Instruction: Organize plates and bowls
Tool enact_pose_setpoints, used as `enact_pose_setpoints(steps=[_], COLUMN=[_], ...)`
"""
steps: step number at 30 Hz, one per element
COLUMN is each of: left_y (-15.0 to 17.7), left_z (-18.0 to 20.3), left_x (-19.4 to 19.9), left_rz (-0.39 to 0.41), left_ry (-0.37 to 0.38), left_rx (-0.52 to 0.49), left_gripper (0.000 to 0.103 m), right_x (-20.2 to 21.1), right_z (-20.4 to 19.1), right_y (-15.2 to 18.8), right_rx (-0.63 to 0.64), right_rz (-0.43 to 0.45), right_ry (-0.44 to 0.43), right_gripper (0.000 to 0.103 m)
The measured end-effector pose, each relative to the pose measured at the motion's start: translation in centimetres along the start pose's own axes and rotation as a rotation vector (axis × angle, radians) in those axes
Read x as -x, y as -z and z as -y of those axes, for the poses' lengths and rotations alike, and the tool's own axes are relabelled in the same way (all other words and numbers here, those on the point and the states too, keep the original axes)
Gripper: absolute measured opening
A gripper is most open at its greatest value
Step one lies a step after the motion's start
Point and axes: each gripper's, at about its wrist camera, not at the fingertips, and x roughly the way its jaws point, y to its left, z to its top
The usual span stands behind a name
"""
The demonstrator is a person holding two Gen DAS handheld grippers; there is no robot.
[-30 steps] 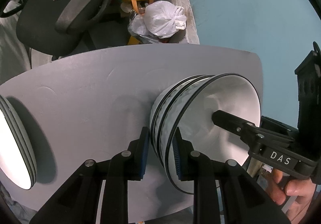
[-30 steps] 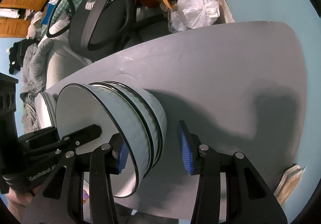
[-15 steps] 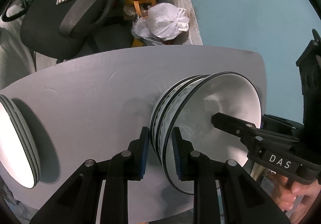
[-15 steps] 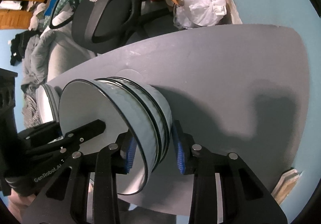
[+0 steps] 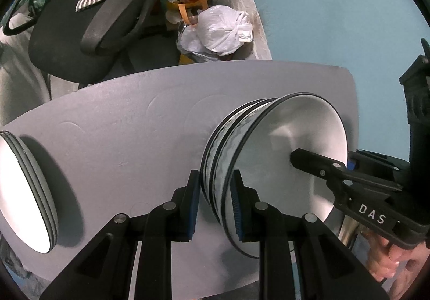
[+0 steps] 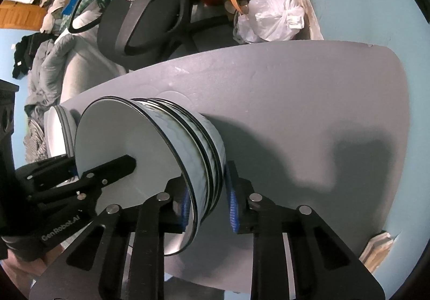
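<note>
Pale blue floor [image 5: 336, 9]; black office chair [image 5: 88, 17] behind grey table [image 5: 134, 125]; white plastic bag [image 6: 276, 19] nearby.

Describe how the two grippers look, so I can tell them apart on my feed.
Both are matte black with blue ribbed pads and silver rivets. The left gripper carries white "GenRobot.AI" lettering, seen from the right wrist; the right gripper reads "DAS" from the left wrist.

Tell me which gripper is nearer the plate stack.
Left. The left gripper grips the bowl stack's wall on the side facing the plate stack. The right gripper, jaws closing over the bowls' opposite wall, is farther off.
</note>
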Motion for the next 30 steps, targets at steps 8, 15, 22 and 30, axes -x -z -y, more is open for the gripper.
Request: enact_pose_setpoints(steps=[8, 15, 22, 30], left_y=[0.3, 0.8, 1.8, 2.7], left_z=[0.3, -0.7, -2.0, -4.1], left_x=[-0.1, -0.1, 0.5, 1.5], left_rz=[-0.002, -0.007, -0.002, 0.014], left_ry=[-0.009, -0.011, 0.005, 0.003], left_rx=[-0.041, -0.025, 0.003, 0.035], left_gripper=[0.021, 0.021, 0.021, 0.021], right_x=[0.1, -0.3, -0.4, -0.7], right_z=[-0.2, -1.1, -2.4, -4.8], right_y=[0.1, 0.2, 0.4, 0.3], right_rx=[0.023, 0.033, 0.044, 0.081], right_rz=[0.018, 0.001, 0.003, -0.01], right_ry=[-0.003, -0.002, -0.006, 0.009], right_gripper=[0.02, 0.02, 0.02, 0.02])
